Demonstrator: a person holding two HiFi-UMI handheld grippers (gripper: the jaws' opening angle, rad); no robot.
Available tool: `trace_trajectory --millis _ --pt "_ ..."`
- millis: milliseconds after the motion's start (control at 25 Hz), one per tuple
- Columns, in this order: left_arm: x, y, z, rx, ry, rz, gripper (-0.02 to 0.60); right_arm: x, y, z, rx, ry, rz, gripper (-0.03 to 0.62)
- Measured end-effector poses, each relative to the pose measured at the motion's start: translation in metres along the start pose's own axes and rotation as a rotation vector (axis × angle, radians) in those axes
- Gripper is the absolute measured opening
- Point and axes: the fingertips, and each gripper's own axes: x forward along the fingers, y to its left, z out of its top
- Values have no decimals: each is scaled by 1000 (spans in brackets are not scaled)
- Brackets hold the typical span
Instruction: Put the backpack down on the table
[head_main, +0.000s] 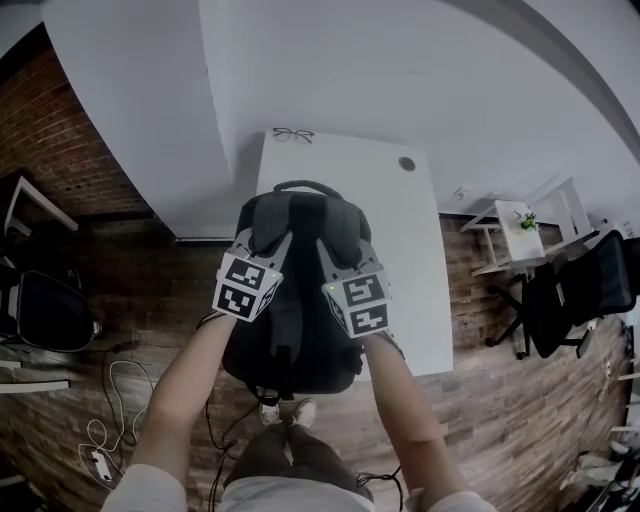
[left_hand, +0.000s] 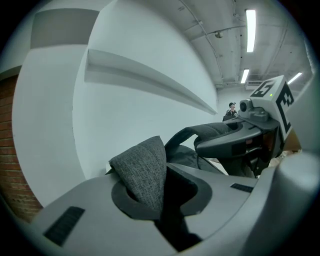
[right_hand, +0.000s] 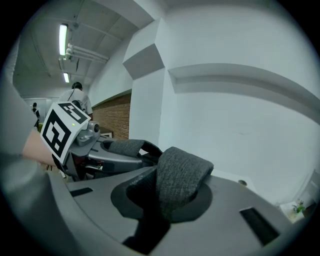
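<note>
We hold the dark grey fabric backpack (head_main: 290, 335) at the white rectangular counter (head_main: 400, 230), perhaps touching. Left gripper (head_main: 275, 241) jaws pinch its left shoulder strap (left_hand: 143, 171), right gripper (head_main: 334, 256) jaws its right shoulder strap (right_hand: 181, 177).

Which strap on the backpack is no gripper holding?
The arched top carry handle is free. The left gripper pinches one shoulder strap, the right gripper the other shoulder strap.

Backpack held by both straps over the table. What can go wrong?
1. The black fabric backpack hangs only from grey woven straps pinched in the left gripper and right gripper; a slip could drop one side.
2. Its bottom seems to overhang the white table at the near edge; set down there, it may tip off.
</note>
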Motion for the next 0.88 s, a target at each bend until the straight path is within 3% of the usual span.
trace_trajectory --millis 440,560,880 --pt "46 18 -33 -25 76 -25 64 39 -17 -42 -44 87 7 55" --pt "54 18 -43 -16 99 -20 69 45 -19 -57 -43 106 -5 71" --pt "76 33 -57 -89 140 -29 100 67 -33 -84 -8 172 -7 132"
